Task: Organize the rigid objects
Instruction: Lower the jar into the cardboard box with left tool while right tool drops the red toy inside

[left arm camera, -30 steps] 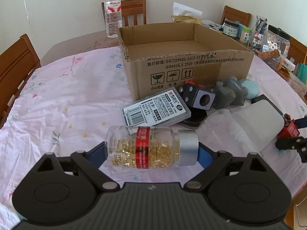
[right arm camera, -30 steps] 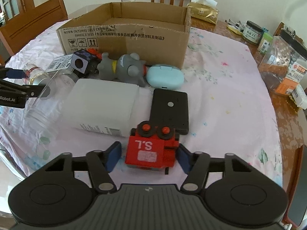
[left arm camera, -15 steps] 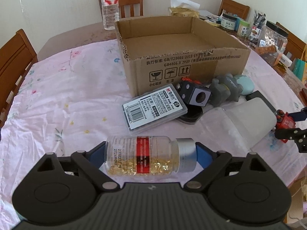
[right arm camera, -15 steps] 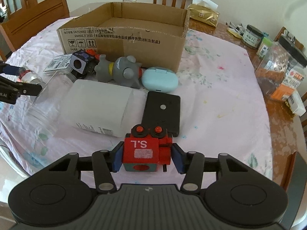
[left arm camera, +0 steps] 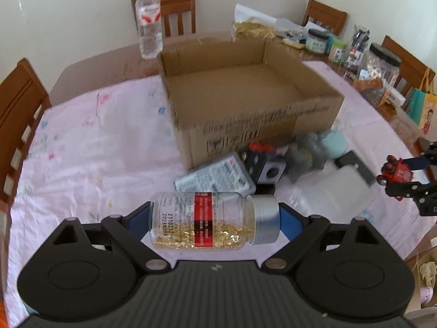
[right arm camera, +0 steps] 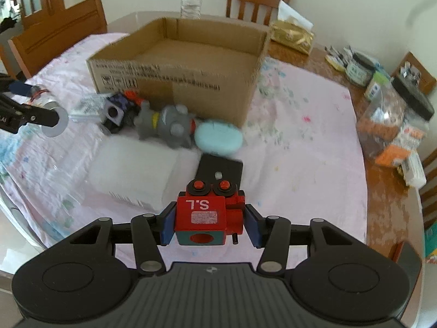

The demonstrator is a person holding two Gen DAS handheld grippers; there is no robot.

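My left gripper (left arm camera: pixel 214 222) is shut on a clear pill bottle (left arm camera: pixel 202 222) with a red label and silver cap, held sideways above the tablecloth. My right gripper (right arm camera: pixel 209 222) is shut on a red toy block marked S.L (right arm camera: pixel 203 214), lifted off the table. An open, empty cardboard box (left arm camera: pixel 245 87) stands ahead in both views (right arm camera: pixel 174 68). In front of it lie a flat labelled case (left arm camera: pixel 215 177), a black cube (left arm camera: pixel 263 165), a grey toy (right arm camera: pixel 166 123), a pale blue case (right arm camera: pixel 218 136), a black flat device (right arm camera: pixel 221 168) and a white translucent container (right arm camera: pixel 133 172).
A water bottle (left arm camera: pixel 148 22) stands behind the box. Jars and clutter (left arm camera: pixel 379 68) crowd the table's right edge. Wooden chairs (left arm camera: pixel 16 109) surround the table. A gold packet (right arm camera: pixel 291 34) lies behind the box's right corner.
Both grippers have risen with their objects: the pill bottle and the red block are higher above the table and nearer the box, which now shows its inside.
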